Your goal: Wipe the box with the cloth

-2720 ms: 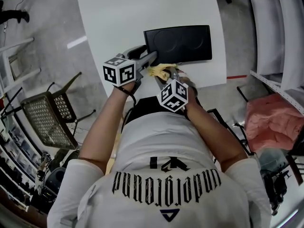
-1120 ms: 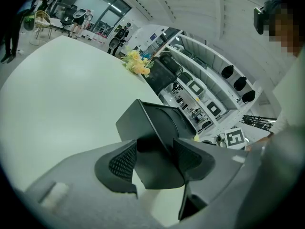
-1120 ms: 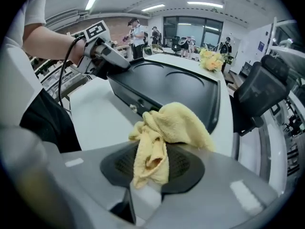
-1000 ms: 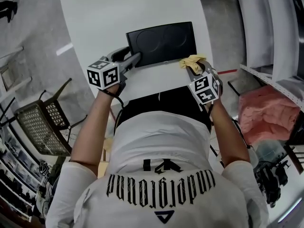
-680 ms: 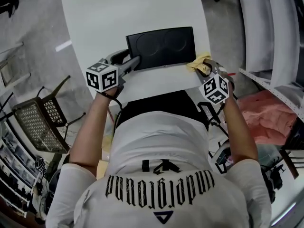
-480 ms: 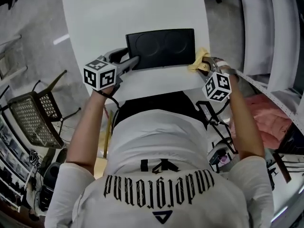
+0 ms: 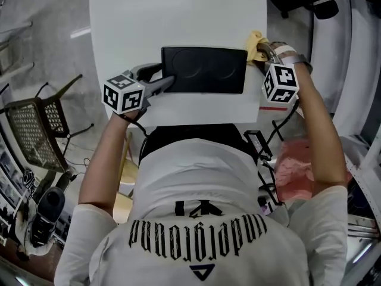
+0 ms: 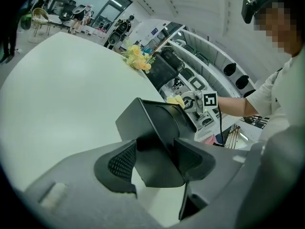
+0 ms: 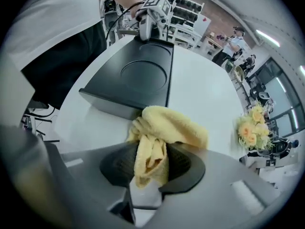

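The black box [image 7: 204, 70] lies flat on the white table [image 7: 178, 16], two round hollows in its top. My left gripper [image 7: 166, 83] is shut on the box's left near corner; in the left gripper view the pads [image 8: 125, 160] pinch the box's edge [image 8: 157, 128]. My right gripper [image 7: 262, 51] is shut on the yellow cloth [image 7: 256, 42] at the box's far right corner. In the right gripper view the cloth [image 9: 167, 128] bulges out of my right gripper [image 9: 150, 163], right next to the box's end wall [image 9: 114, 108]; I cannot tell if they touch.
A bunch of yellow flowers [image 9: 252, 128] stands further along the table. A wicker chair [image 7: 30, 130] is on the floor at left. White shelving [image 7: 351, 70] and a pink bundle [image 7: 297, 171] are at right. A person [image 9: 233, 37] stands in the background.
My right gripper has carried the cloth from the box's near edge, rightwards and round to its far right corner. The left gripper has kept its hold on the box.
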A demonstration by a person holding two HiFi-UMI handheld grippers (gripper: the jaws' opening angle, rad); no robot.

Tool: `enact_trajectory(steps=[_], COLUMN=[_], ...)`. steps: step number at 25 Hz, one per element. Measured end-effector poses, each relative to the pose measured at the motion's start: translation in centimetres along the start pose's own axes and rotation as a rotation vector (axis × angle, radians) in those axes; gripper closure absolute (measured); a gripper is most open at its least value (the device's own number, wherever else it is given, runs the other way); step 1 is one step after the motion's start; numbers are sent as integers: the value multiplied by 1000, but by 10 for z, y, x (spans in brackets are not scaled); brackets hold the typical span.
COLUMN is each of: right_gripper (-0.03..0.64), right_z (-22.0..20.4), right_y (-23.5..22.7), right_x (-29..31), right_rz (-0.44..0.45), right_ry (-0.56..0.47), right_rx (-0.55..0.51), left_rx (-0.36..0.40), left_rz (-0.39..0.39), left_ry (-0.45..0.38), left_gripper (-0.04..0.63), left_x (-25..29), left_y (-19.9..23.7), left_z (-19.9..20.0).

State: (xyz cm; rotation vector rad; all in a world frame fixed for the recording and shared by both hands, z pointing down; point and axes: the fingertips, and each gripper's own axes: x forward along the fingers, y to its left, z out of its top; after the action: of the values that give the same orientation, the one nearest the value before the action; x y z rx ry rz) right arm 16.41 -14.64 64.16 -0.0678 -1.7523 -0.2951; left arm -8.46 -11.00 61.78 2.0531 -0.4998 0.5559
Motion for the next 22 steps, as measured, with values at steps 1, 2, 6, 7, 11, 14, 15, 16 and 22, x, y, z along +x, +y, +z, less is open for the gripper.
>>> enact_trajectory(steps=[1,2,6,7,11,14,15,16,22], right_gripper=[492,494,495,495,495,497,497,497,497], right_z=[-1,-1,14,21,51,61,61,61,51], right_y=[-3,-2,35,50,108,132,136,137,93], right_x=[-2,-3,-8,-11,-23,-28,-29,-29,-32], right_rz=[-4,-6,21,35,85,103,105,104,66], right_ry=[-8,-16,-60,-78,-136,-167,-177,-185,-207], right_rx=[6,13,52,61,74,103,114,122,159], left_rx=[-1,-2,-20,-27,-47,-53,-53,-52,-44], left_rz=[4,9,23,24,22,24,24,25,19], left_ry=[-1,0,-15,-19,-23,-25,-26,-26,-14], left_gripper=[333,333,334,335,334,334,334,334,334], left_x=[0,0,-2,-2,-6,-6,-4,-3,-2], left_y=[0,1,4,5,6,6,6,6,5], left_z=[0,1,-2,-2,-3,-3,-3,-2,-3])
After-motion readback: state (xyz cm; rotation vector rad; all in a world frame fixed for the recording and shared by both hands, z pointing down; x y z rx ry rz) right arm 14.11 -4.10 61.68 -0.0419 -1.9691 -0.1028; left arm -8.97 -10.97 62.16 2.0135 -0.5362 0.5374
